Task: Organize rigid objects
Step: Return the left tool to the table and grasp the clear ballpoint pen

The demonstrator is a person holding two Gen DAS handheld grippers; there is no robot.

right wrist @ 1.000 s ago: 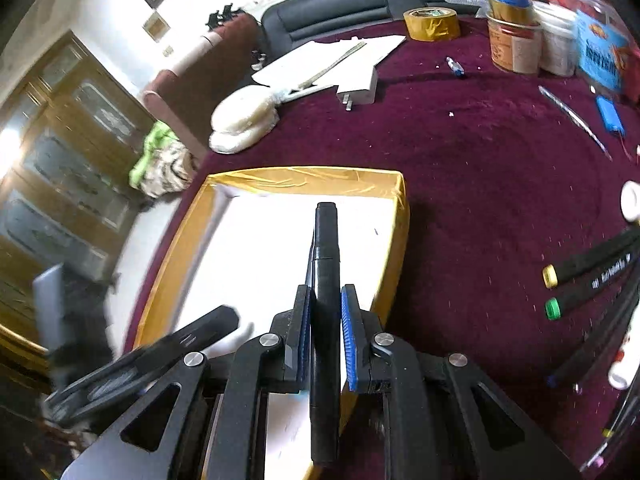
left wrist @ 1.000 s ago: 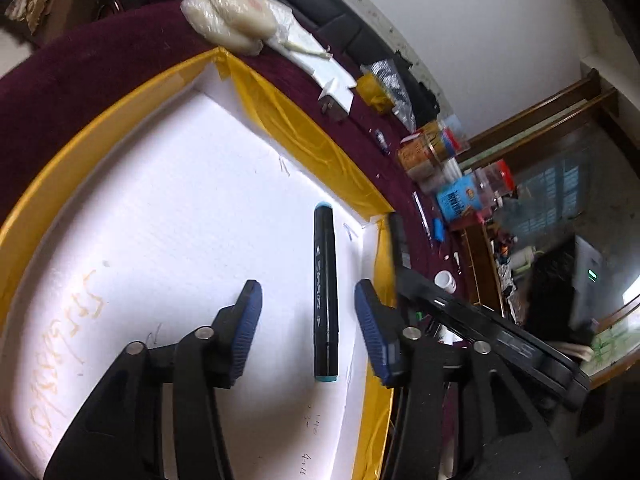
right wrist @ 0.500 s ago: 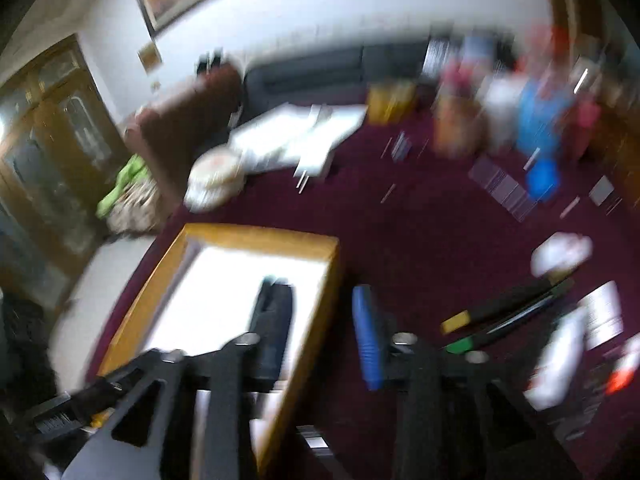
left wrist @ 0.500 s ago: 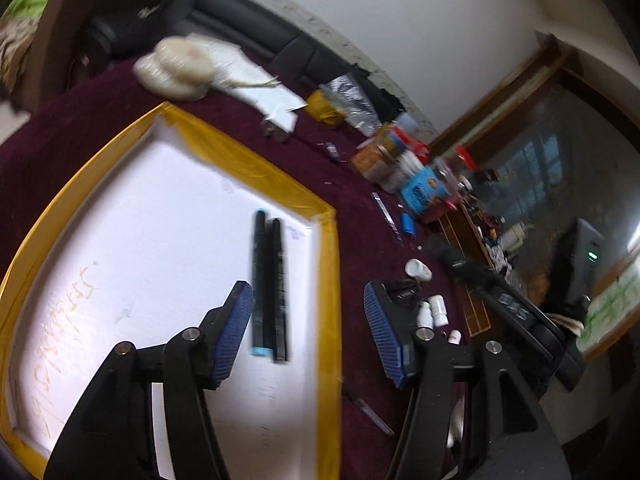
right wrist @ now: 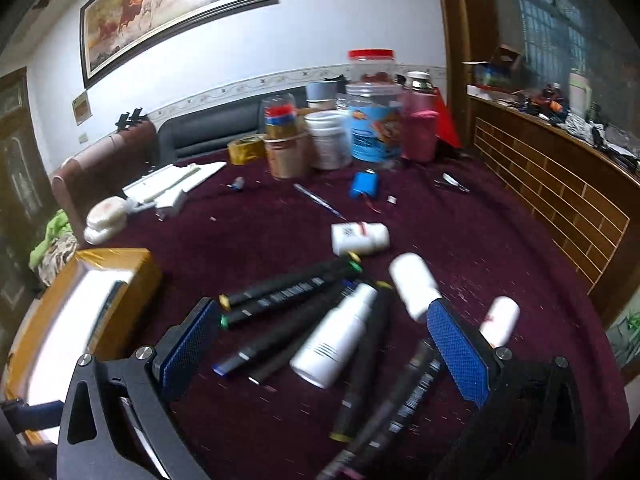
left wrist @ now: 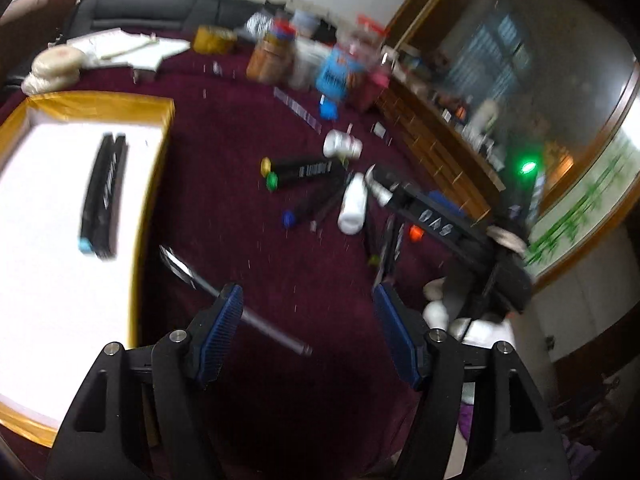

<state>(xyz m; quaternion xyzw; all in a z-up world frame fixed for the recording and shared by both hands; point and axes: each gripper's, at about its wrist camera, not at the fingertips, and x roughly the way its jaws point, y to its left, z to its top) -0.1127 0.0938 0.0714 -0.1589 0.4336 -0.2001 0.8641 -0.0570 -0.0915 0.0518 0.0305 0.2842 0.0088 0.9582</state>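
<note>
Maroon cloth (right wrist: pixel 280 232) is covering the table, with a framed horse painting (right wrist: pixel 172 8) hanging on the white wall behind and a dark sofa (right wrist: pixel 208 128) running below it. Over the cloth the left gripper (left wrist: pixel 308 332) is hovering with its blue-padded jaws spread wide and nothing between them, a thin silver pen (left wrist: pixel 236 304) lying just under its left finger. To its left, the gold-rimmed white tray (left wrist: pixel 152 184) is holding two black markers (left wrist: pixel 103 192) lying side by side and touching, one showing a light-blue cap end; their lettering is blurring out. The right gripper (right wrist: pixel 320 344) is tilting down over the loose pile with its jaws also wide apart and gripping nothing. Between and ahead of its pads, black markers are lying fanned out — a yellow-capped marker (right wrist: pixel 288 282) and a green-capped marker (right wrist: pixel 280 300) side by side, a blue-tipped marker (right wrist: pixel 276 336) below them, and at least three more toward the lower right, their white print too smeared to read. Four white bottles are showing in the right view: one on its side with a QR-style label (right wrist: pixel 360 238), one long bottle (right wrist: pixel 340 336) lying among the markers, and two shorter ones (right wrist: pixel 414 284) near the right pad. Jars and tubs (right wrist: pixel 360 128) are crowding the far edge, beside a roll of yellow tape (right wrist: pixel 246 148).
</note>
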